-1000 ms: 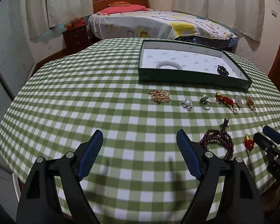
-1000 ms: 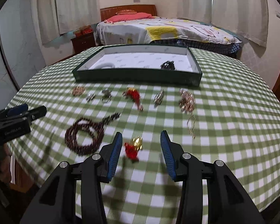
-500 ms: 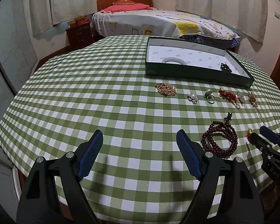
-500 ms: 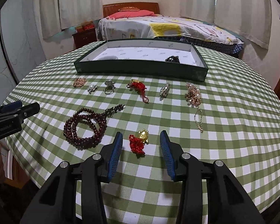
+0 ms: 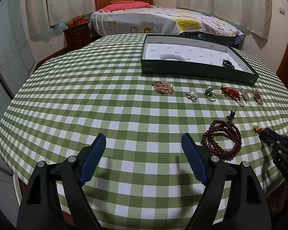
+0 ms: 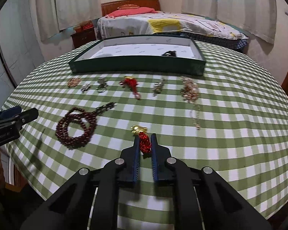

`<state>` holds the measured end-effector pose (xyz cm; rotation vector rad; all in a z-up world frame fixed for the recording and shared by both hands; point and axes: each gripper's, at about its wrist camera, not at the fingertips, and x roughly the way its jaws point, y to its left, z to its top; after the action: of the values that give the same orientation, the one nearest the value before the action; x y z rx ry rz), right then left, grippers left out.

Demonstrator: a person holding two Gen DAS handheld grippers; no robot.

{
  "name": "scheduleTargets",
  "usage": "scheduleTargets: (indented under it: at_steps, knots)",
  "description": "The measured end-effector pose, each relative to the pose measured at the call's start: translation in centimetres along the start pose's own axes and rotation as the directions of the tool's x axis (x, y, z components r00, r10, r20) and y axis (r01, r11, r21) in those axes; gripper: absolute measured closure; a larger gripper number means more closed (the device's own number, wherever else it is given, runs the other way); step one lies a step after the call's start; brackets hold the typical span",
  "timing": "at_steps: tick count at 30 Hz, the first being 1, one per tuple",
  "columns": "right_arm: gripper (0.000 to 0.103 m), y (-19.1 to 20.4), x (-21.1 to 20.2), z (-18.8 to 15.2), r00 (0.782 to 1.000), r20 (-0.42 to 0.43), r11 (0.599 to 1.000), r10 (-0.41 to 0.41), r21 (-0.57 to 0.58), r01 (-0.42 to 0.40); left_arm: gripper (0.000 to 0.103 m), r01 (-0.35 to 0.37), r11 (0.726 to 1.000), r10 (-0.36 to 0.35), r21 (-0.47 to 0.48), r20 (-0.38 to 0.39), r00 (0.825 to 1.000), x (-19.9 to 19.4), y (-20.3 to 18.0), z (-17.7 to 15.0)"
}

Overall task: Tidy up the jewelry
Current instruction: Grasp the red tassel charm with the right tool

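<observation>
**Jewelry spread before the green tray**

We see a red knotted charm (image 6: 144,143) with a gold figure at its far end, pinched between the right tongs (image 6: 145,140), which have just closed on it. To its left lies a coiled dark-red bead strand (image 6: 75,129). Farther off, a row of small pieces runs left to right: a gold brooch (image 6: 74,81), a pearl flower (image 6: 85,87), a ring (image 6: 102,85), a red tassel charm (image 6: 131,84), a silver pin (image 6: 158,85) and a gold chain cluster (image 6: 190,92). Beyond stands the green tray (image 6: 138,67), holding a pale bangle (image 5: 172,57) and a dark bracelet (image 5: 228,63).
</observation>
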<state>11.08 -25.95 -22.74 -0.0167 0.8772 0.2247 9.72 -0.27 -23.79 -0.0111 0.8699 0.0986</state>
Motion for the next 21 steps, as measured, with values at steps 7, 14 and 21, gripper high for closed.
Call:
scheduleTargets:
  at_steps: [7, 14, 21]
  knots:
    - [0.092, -2.1, -0.7, -0.3, 0.999, 0.011, 0.999, -0.037, 0.034, 0.036, 0.024, 0.018, 0.999, -0.018, 0.047, 0.001, 1.000, 0.0, -2.2, 0.1]
    - [0.092, -4.2, -1.6, -0.3, 0.998, 0.026, 0.996, -0.059, 0.065, 0.057, 0.024, 0.040, 0.995, -0.040, 0.093, -0.001, 0.999, 0.1, -4.8, 0.3]
    - [0.092, -6.0, -2.0, -0.3, 0.996, 0.037, 0.993, -0.081, 0.094, 0.078, 0.024, 0.058, 0.989, -0.058, 0.134, -0.009, 0.998, 0.3, -7.6, 0.5]
